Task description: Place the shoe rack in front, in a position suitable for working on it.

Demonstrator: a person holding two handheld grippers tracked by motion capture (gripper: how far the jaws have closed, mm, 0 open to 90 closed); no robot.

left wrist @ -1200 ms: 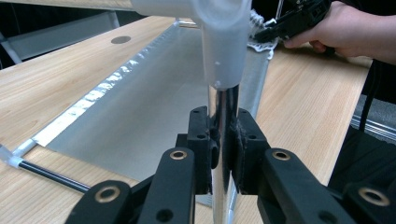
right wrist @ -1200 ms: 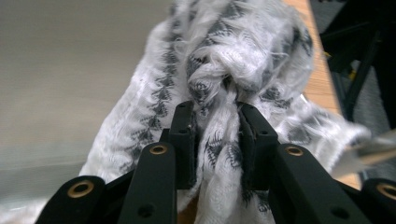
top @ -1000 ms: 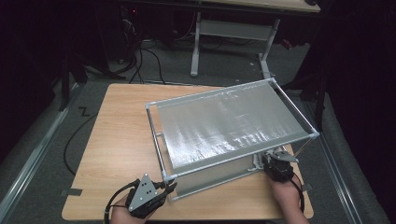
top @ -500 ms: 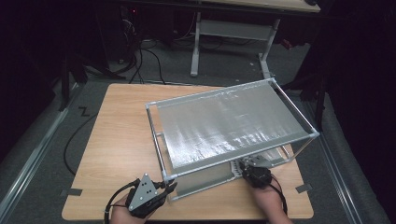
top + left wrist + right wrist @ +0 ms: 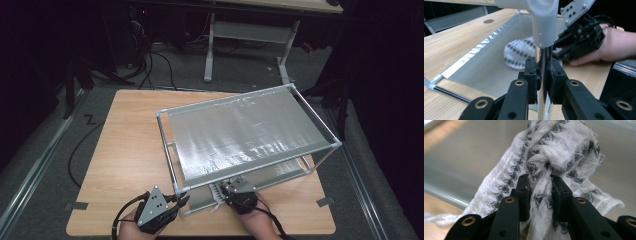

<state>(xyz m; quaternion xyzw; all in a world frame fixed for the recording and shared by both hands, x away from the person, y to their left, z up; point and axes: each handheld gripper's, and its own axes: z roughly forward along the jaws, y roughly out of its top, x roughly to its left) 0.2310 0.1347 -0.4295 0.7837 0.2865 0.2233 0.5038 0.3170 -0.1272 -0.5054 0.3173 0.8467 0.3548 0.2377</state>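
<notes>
High view: wooden desk (image 5: 125, 150) carrying a two-tier metal-framed rack (image 5: 250, 132) with silvery sheet shelves, set at a slant toward the right. Left tool (image 5: 181, 202) at the rack's near left corner, clamped narrow on the upright corner post (image 5: 175, 175). Right tool (image 5: 222, 189) just right of it at the near edge, reaching in under the top shelf, a scrap of patterned cloth (image 5: 216, 192) showing beside it.

Left gripper view: jaws of the left tool (image 5: 544, 80) pressed on either side of the shiny post (image 5: 543, 62), below a white plastic corner joint (image 5: 541, 15); beyond, the bunched cloth (image 5: 517, 53) lying on the lower shelf (image 5: 481, 67), with the right tool (image 5: 560, 50) and a hand (image 5: 616, 45) against it.

Right gripper view: right tool (image 5: 540, 187) closed narrow on a twisted fold of white cloth with black pattern (image 5: 559, 147), bundle resting on the grey lower shelf (image 5: 461, 152) near its front edge.
</notes>
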